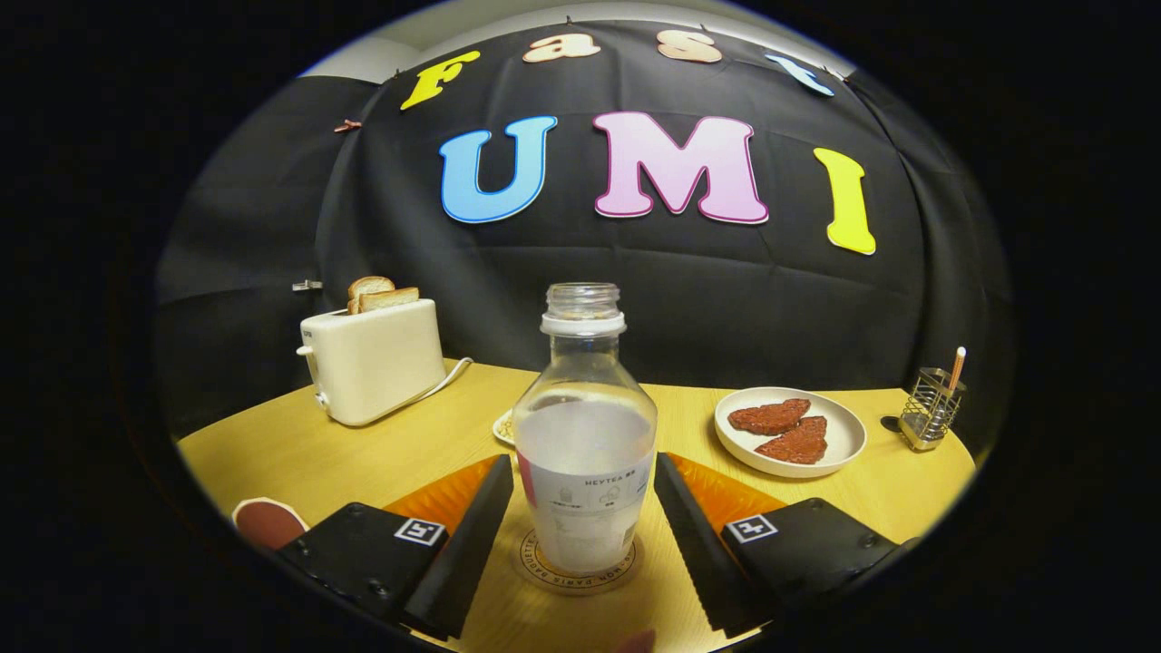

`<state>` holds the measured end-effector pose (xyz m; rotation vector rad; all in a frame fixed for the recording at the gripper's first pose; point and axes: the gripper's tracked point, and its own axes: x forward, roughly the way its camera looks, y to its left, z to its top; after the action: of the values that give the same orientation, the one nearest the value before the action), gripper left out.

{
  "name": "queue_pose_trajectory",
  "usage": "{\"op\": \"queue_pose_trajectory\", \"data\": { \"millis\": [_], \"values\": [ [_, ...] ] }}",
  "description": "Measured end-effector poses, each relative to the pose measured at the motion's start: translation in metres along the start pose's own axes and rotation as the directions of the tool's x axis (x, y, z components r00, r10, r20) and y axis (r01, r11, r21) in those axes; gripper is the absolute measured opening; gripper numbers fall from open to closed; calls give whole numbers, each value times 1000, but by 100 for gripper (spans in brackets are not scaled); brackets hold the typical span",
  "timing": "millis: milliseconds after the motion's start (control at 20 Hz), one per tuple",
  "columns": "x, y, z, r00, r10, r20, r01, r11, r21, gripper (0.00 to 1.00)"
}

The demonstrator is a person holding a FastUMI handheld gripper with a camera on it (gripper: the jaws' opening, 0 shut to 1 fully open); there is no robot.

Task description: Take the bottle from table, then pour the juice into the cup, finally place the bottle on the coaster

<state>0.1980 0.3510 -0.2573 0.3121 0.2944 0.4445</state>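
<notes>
Bottle (585, 426) stands upright and capless on the coaster (580, 564), partly filled with pale juice. Around the bottle, the gripper (580, 535) is spread open, each finger flanking it with a gap. Behind and left of the bottle sits a toaster (372, 361) with bread; right of it, a plate (789, 433).
</notes>
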Motion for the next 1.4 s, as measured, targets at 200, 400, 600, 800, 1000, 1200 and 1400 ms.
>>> {"op": "queue_pose_trajectory", "data": {
  "millis": [200,400,600,800,1000,1200,1400],
  "values": [
    [-16,-1,1,1000,-2,-8,2,1000,-15,97],
    [-48,-2,15,1000,-15,-2,15,1000,5,97],
    [-92,-4,50,999,-30,34,30,1000,9,96],
    [-146,-7,99,996,-59,70,60,998,-10,96],
    [-190,-20,153,983,-124,137,129,991,-31,96],
    [-237,-25,190,962,-197,191,203,979,-14,96],
    [-269,-23,223,937,-244,250,261,965,-37,96]
  ]
}}
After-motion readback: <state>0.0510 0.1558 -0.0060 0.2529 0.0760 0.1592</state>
